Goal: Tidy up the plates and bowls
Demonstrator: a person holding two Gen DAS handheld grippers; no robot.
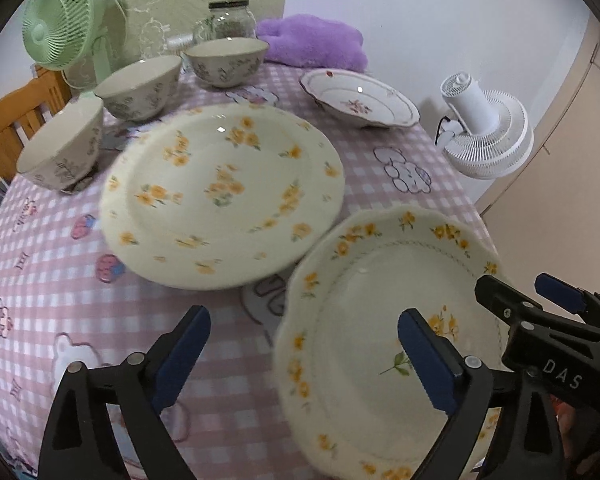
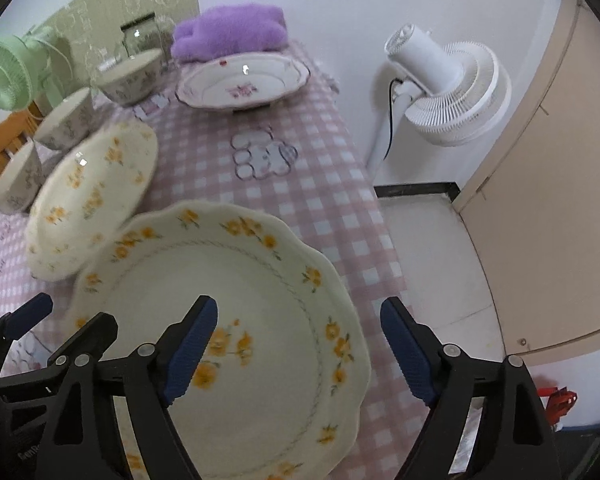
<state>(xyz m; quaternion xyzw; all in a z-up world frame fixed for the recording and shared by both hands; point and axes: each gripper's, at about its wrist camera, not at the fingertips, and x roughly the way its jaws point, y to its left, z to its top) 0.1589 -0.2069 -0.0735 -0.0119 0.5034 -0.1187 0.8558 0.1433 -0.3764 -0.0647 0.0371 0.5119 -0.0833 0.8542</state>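
With both the left claw (image 1: 304, 354) and right claw (image 2: 299, 346) open and empty, straddle the scalloped plate (image 2: 236, 320) rim squarely before closing.

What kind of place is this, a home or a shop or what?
Most likely a room in a home. Floral plates and bowls sit on a pink checked tablecloth with cartoon prints, a purple plush cushion lies at the far end, and a white fan stands against the wall.
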